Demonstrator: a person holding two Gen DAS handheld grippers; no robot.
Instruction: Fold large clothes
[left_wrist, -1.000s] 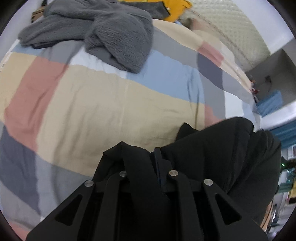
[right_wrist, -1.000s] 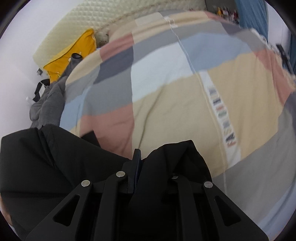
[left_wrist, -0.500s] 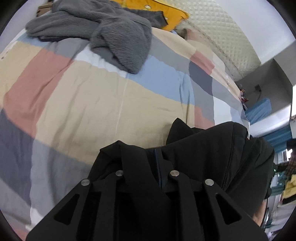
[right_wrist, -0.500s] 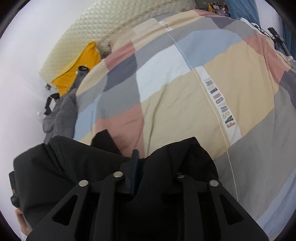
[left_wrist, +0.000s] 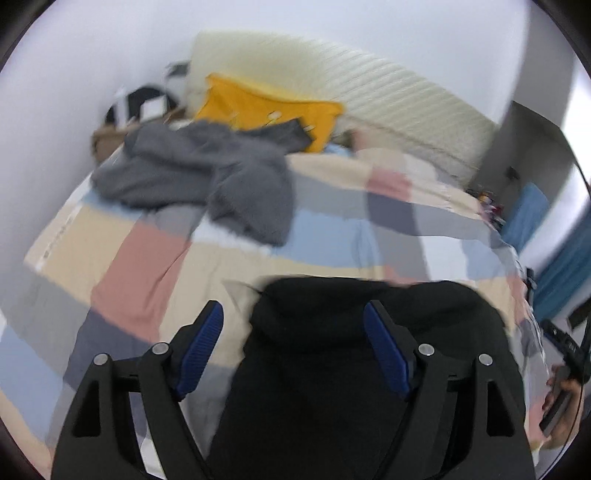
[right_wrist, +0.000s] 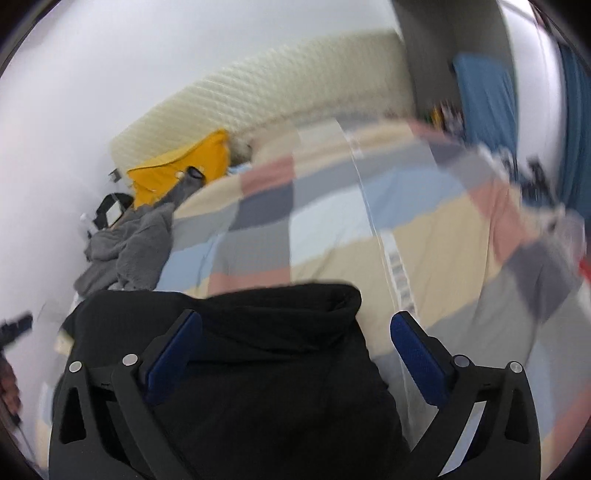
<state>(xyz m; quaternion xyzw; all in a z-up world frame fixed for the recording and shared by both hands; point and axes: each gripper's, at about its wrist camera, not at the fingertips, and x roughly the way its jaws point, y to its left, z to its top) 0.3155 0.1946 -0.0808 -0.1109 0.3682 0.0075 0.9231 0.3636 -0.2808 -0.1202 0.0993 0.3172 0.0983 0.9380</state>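
While both jaws have just been opening, the left hand-held gripper and right hand-held gripper stand wide, gripping nothing; the black garment lies below between their fingers, on the bed at 6 o'clock.

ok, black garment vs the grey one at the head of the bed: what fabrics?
Black garment: looks like smooth matte woven cloth, maybe jacket shell; soft broad folds, no sheen, no visible pile. Blur leaves it open.
Grey garment: fleece or plush knit, seemingly; fuzzy nap and thick, rounded bunching.
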